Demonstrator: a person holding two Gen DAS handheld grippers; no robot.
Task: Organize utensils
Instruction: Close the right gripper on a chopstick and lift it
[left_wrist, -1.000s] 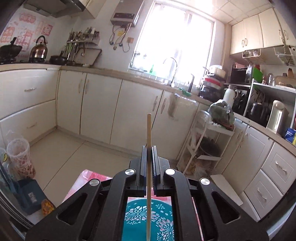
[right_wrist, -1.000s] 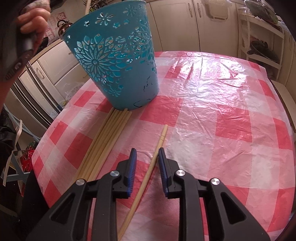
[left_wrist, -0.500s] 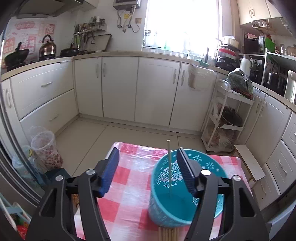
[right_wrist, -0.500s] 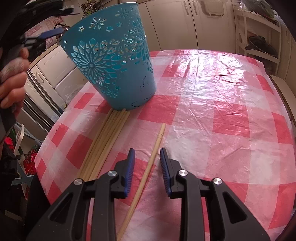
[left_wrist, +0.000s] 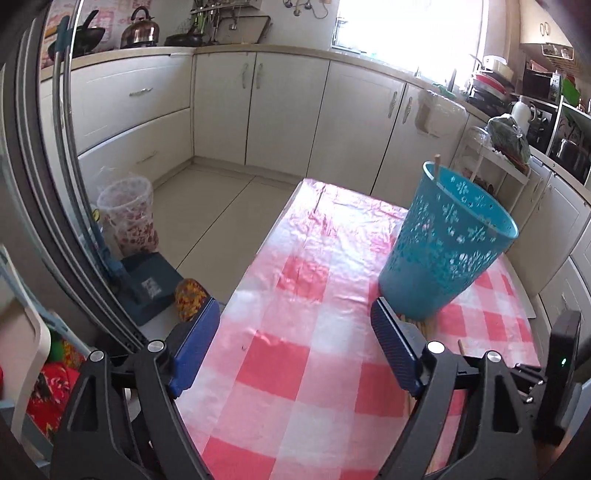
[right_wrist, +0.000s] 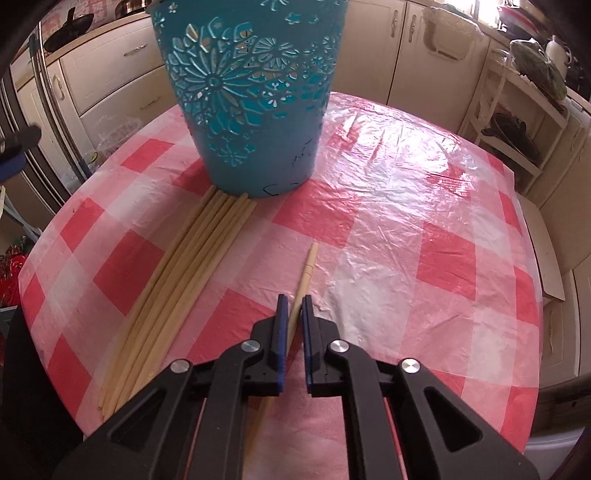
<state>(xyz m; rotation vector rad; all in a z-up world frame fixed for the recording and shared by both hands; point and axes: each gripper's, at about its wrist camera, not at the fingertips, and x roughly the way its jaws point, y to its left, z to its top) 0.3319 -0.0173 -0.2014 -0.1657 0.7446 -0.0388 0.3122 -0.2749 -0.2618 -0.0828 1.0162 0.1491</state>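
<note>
Right hand-held gripper (right_wrist: 291, 301) nearly closed around 1 loose pale wooden chopstick (right_wrist: 307, 264) on my bench (right_wrist: 424, 221) | left hand-held gripper (left_wrist: 295, 332) wide open, empty | 1 chopstick in teal perforated plastic basket (left_wrist: 448, 243) | bundle (right_wrist: 192, 258) left

A teal plastic basket (right_wrist: 251, 96) with cut-out flower patterns stands upright on the counter, wider at its rim. One pale wooden chopstick (left_wrist: 437, 164) leans inside it, tip poking above the rim. A bundle of chopsticks (right_wrist: 177, 284) lies flat side by side, far ends touching the basket's base. A single chopstick (right_wrist: 304, 275) lies apart, just beside the bundle, pointing toward the basket.
</note>
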